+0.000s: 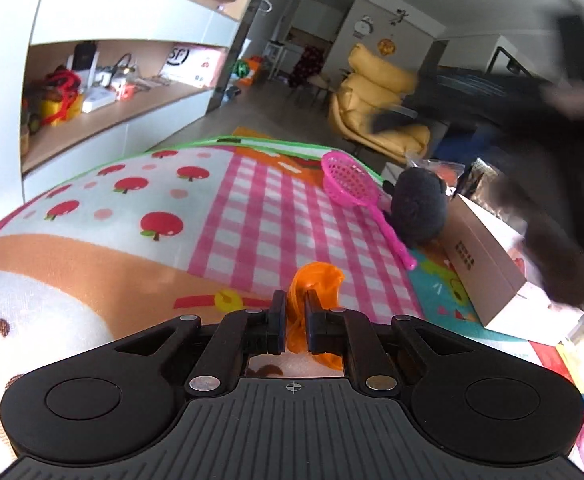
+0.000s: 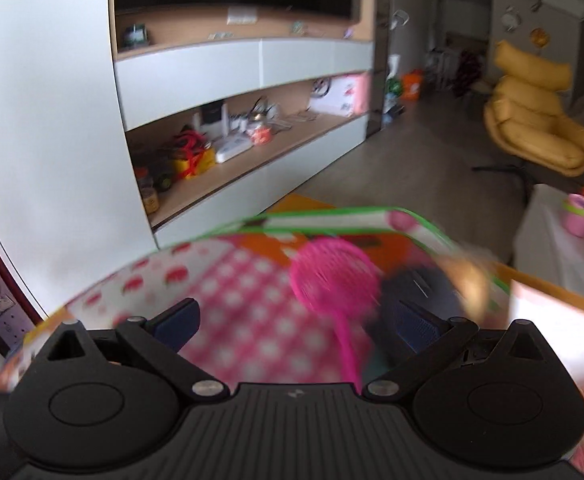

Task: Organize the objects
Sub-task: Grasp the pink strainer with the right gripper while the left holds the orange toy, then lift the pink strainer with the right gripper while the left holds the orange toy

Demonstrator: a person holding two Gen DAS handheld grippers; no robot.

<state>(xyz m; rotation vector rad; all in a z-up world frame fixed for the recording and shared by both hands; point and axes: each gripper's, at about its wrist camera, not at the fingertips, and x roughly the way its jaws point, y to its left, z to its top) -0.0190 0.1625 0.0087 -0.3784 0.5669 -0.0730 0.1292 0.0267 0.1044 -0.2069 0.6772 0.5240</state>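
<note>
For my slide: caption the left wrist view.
Left tool clamps an orange plastic toy above the play mat, pink strainer ahead.

Patterned mat (image 1: 252, 208); pink strainer (image 1: 351, 184); box (image 1: 487, 256)

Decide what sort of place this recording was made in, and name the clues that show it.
Most likely a home living room: a yellow lounge chair on the floor, a built-in wall shelf unit cluttered with household items, and a colourful play mat with toys.
</note>
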